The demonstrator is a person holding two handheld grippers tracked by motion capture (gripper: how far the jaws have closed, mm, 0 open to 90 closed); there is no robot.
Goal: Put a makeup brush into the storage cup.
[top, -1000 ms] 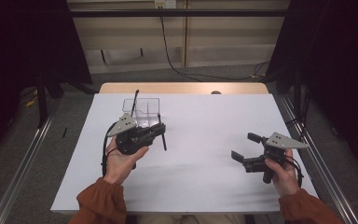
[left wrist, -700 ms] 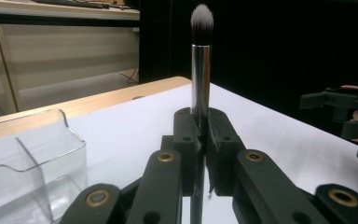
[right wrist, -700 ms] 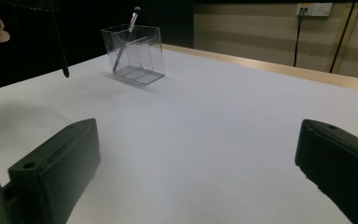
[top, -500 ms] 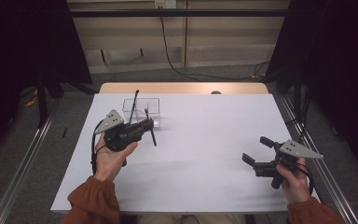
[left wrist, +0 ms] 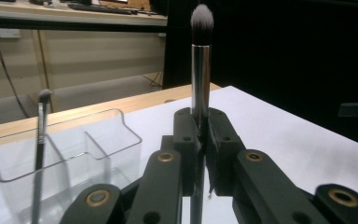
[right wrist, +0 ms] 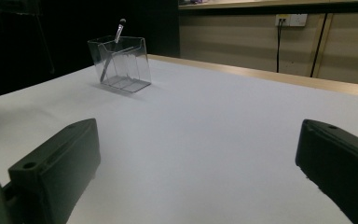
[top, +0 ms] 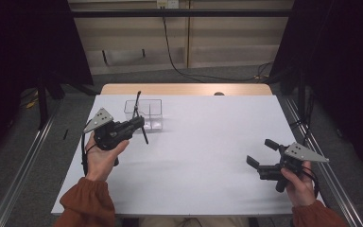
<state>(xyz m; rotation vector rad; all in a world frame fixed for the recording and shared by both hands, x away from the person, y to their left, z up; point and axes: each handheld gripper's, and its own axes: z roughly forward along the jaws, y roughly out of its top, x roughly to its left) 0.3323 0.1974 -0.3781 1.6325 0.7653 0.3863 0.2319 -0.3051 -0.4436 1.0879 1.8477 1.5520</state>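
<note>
Work in hand: makeup brushes are being loaded into the clear plastic organiser box with divided compartments (top: 144, 113), by the look of it

Left gripper (top: 141, 125): jaws are clamped tight on the silver-ferruled makeup brush with a soft grey tip (left wrist: 201, 70), gripped low on the ferrule and handle, bristles pointing up

Where that brush is: held just in front of the box, on the person's side of it, not inside any compartment yet; in the high view its dark handle (top: 144, 137) is seen sticking down toward the white table cover (top: 208, 142)

Right gripper (top: 261, 156): jaws spread wide apart, nothing between them, parked well apart from the box near the table's right edge

Already done: one thin dark-handled brush (top: 136, 104) is leaned inside the box, head poking above the rim

Left to do: the held brush has to be lifted over the rim, dropped into a compartment and let go

Rough progress: probably about halfway, judged from one brush in and one in the jaws
</note>
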